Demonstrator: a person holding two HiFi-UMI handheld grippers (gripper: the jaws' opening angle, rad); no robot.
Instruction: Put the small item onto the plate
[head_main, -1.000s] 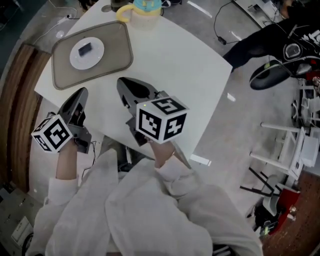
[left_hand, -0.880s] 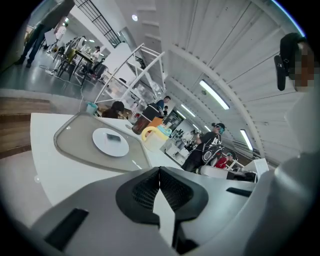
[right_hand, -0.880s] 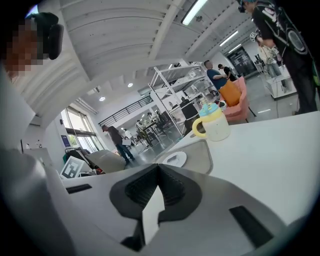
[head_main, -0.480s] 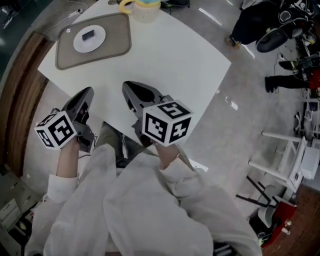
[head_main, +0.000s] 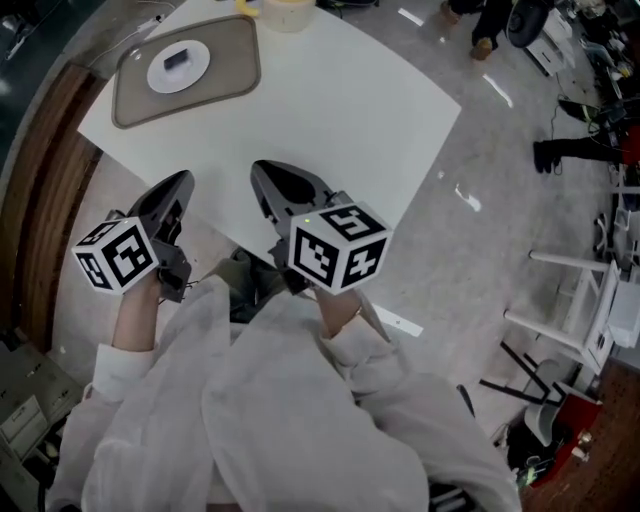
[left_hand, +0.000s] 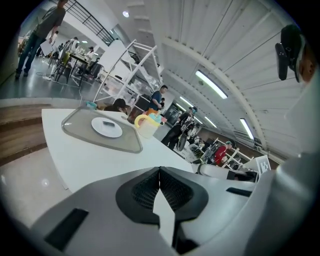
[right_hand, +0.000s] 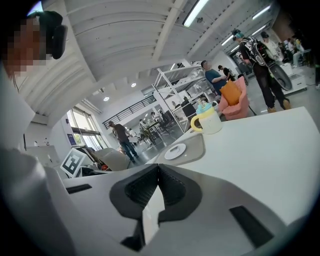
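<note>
Fingers of both grippers are pressed together with nothing between them. The left gripper view shows the left gripper (left_hand: 159, 170) with its ribbed pads meeting at the tips, and the right gripper view shows the same of the right gripper (right_hand: 158, 167).

From the head view, both grippers hang side by side at the near edge of the white table (head_main: 340, 110), each held by a hand in a loose white sleeve (head_main: 300, 400). The right one reaches just over that edge onto the table top. The left one sits at the edge itself, and I cannot tell whether its tips are over the table or the floor (head_main: 470, 250).

A grey tray (head_main: 225, 55) with rounded corners lies at the far left corner of the table. A round white plate (head_main: 165, 76) rests inside it, and the small item (head_main: 181, 58), a dark block, lies on the plate near its middle. Both grippers are well apart from the tray, with a bare stretch of table between.

A pale mug (left_hand: 148, 126) with a yellow handle stands at the far edge of the table, just beside the tray's far right corner.

Several people (left_hand: 159, 97) stand among shelving and equipment in the room beyond the table.
</note>
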